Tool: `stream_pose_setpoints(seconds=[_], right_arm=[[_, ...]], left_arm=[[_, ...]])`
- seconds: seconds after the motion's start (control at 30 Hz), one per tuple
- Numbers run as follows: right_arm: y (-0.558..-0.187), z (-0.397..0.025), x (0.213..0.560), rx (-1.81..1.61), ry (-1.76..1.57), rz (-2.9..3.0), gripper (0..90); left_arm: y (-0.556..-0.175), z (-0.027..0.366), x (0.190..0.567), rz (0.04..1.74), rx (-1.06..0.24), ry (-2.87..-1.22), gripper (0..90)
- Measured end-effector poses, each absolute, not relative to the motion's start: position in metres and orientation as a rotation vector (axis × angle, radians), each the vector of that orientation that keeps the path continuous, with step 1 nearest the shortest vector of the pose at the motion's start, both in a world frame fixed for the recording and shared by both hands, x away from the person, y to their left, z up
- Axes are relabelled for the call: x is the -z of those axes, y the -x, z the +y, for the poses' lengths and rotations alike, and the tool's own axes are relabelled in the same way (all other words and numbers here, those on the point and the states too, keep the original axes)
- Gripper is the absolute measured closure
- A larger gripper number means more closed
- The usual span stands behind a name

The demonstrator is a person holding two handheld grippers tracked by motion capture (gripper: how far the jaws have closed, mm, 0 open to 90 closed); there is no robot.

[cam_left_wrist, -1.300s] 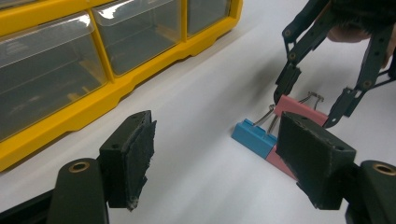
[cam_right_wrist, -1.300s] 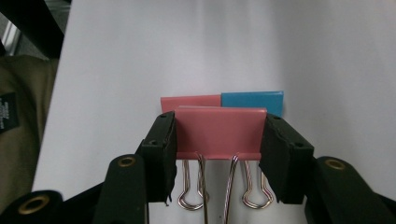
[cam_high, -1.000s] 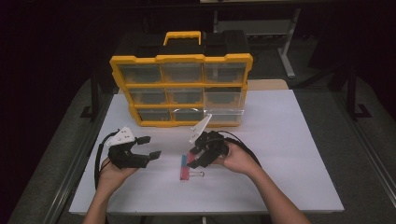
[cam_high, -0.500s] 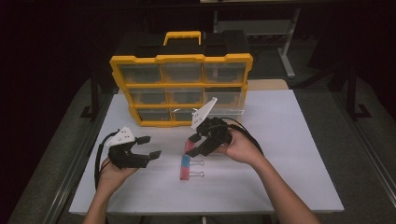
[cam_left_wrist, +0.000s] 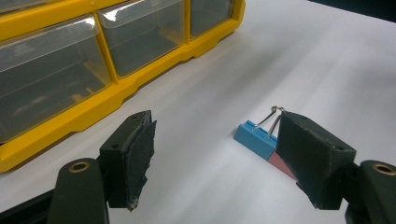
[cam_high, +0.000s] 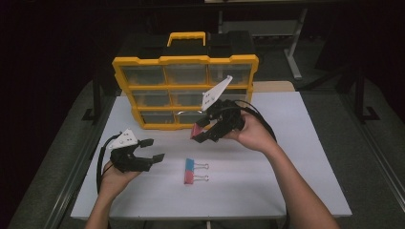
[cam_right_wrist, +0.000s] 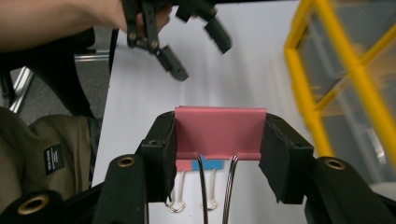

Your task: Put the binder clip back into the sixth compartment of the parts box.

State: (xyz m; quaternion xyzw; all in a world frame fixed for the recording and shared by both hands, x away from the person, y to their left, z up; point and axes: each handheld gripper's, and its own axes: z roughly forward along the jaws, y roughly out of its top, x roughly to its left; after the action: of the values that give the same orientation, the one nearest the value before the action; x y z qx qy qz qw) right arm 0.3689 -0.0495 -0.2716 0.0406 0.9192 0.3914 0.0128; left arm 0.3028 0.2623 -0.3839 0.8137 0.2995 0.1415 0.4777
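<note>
The white table (cam_high: 296, 157) runs off the bottom of the high view, and the dark surroundings beyond it are hard to make out. At its far side stands the yellow drawer cabinet (cam_high: 184, 90); its clear drawers look murky, so their contents cannot be told, and in the right gripper view its frame is blurred and cut off at the right edge.

The right hand-held gripper (cam_high: 203, 133) is lifted above the table in front of the cabinet's lower drawers, and its jaws are clamped on a pink binder clip (cam_right_wrist: 219, 132). In the high view only a small pink patch of that clip shows between the jaws. A second ago this hand-held gripper was low on the table at the clips; now it has risen and moved toward the cabinet, taking the pink clip along.

The left hand-held gripper (cam_high: 152, 150) hovers at the left of the table with its jaws spread wide and nothing between them, much where it was before.

A blue clip (cam_high: 189, 164) and a second pink clip (cam_high: 189, 178) lie side by side, touching, on the table between the two hands. In the left gripper view the right jaw hides most of that pink one.
</note>
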Motion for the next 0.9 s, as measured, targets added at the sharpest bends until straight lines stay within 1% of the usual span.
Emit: stream_pose_setpoints(seconds=[0.17,0.43,0.9], right_arm=[[-0.377,-0.057,0.251,-1.252,-0.154,2.843,48.5],[-0.382,-0.062,0.236,-1.221,-0.183,2.818,48.5],[-0.403,-0.076,0.201,-1.180,-0.256,2.762,48.5]], left_arm=[[-0.303,0.262,0.384,0.731,-0.344,-1.993,27.5],[-0.304,0.263,0.384,0.720,-0.350,-1.991,27.6],[-0.304,0.264,0.384,0.727,-0.347,-1.993,27.5]])
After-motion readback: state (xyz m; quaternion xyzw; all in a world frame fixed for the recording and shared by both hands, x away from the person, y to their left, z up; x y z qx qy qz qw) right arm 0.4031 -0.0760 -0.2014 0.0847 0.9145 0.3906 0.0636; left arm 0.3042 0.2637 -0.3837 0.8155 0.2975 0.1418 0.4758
